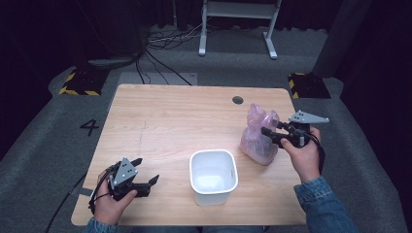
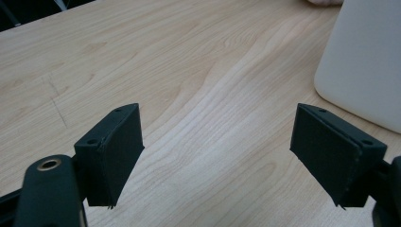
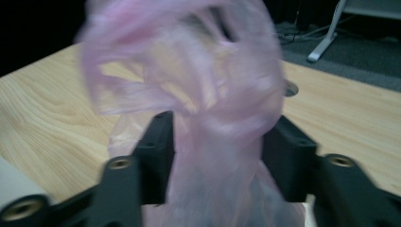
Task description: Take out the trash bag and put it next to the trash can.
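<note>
Pink plastic bag stood at about three o'clock on the wooden table, just right of the white bin. Its film looked thin, soft and light, likely slippery and quick to crumple, so the gathered neck seemed the sensible place to grip. The right gripper was closed on that neck, film bunched between its jaws. The left gripper hung open and empty near seven o'clock. Motion blur hid the bag's folds, and its contents could not be made out.
</note>
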{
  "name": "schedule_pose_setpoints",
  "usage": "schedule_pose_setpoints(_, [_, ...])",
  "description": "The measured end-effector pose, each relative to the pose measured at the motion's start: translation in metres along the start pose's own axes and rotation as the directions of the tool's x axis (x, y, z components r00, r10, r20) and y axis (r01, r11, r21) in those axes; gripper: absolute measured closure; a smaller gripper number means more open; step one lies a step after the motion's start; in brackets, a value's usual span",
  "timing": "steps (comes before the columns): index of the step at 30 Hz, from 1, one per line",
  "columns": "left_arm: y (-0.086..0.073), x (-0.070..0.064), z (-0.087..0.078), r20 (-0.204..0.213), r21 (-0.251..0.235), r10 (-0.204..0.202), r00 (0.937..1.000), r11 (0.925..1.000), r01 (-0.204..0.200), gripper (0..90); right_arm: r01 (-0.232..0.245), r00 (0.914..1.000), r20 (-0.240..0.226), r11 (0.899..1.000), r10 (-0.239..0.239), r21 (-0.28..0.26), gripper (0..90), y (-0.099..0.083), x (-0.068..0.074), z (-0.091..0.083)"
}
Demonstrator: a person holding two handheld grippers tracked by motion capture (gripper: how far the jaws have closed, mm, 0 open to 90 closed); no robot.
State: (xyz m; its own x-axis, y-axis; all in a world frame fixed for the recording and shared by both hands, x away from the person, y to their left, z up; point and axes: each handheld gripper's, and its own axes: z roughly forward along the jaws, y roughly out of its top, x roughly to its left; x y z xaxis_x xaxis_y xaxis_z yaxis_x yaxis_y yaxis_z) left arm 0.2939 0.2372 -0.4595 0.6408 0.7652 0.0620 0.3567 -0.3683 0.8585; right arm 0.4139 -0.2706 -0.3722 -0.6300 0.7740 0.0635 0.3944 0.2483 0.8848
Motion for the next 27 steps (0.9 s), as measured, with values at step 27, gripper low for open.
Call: schedule_pose_setpoints(27, [-0.006, 0.014, -0.009, -0.050, 0.015, -0.028, 0.9983, 0.9995, 0.029, 17.4, 0.042, 0.9986, 0.031, 0.999, -0.043, 0.022, 25.4, -0.035, 0.005, -0.070])
